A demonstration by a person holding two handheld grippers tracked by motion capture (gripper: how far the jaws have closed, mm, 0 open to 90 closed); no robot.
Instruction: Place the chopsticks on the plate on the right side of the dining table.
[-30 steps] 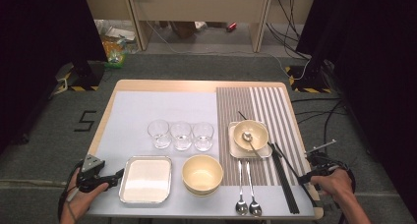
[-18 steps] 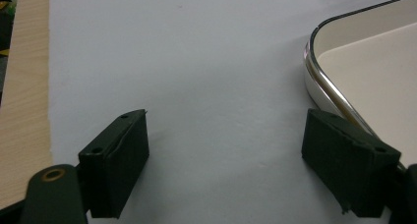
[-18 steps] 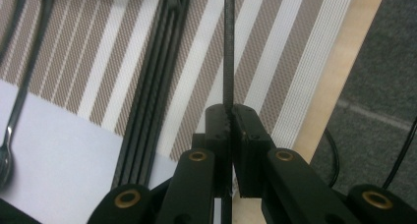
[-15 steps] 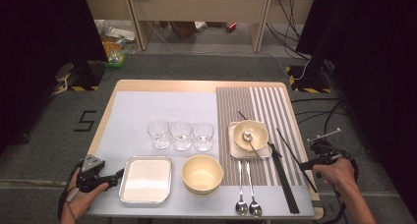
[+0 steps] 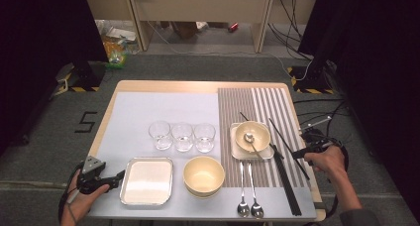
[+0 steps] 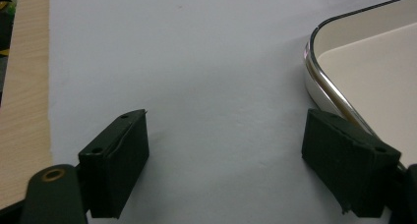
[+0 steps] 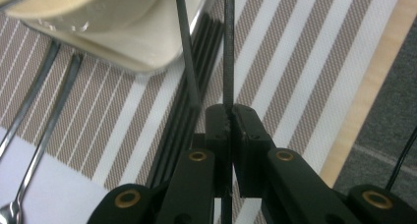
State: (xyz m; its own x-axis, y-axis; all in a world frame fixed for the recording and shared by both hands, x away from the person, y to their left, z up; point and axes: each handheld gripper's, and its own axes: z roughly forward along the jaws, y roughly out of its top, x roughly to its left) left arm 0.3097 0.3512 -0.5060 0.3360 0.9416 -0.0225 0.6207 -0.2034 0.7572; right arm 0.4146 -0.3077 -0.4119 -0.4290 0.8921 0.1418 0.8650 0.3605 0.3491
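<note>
Between the pads of the right hand-held gripper (image 7: 230, 117) sits one black chopstick (image 7: 228, 47), jaws pressed tight on it near its end, stick running up & away over the striped placemat (image 7: 305, 62). High view: same chopstick (image 5: 289, 149) slants above the mat's right part, gripper (image 5: 303, 153) at the table's right edge w/ the person's hand behind it. More black chopsticks (image 5: 286, 184) lie flat on the mat just beside. Near them: small bowl w/ spoon (image 5: 252, 135) on a square plate, two spoons (image 5: 249, 191), yellow bowl (image 5: 203, 175), three glasses (image 5: 182, 136), metal tray (image 5: 147, 181). Left hand-held gripper (image 6: 226, 165) rests low on the table (image 5: 163, 86), jaws wide apart, nothing between; tray rim (image 6: 324, 81) just beside its right pad.
</note>
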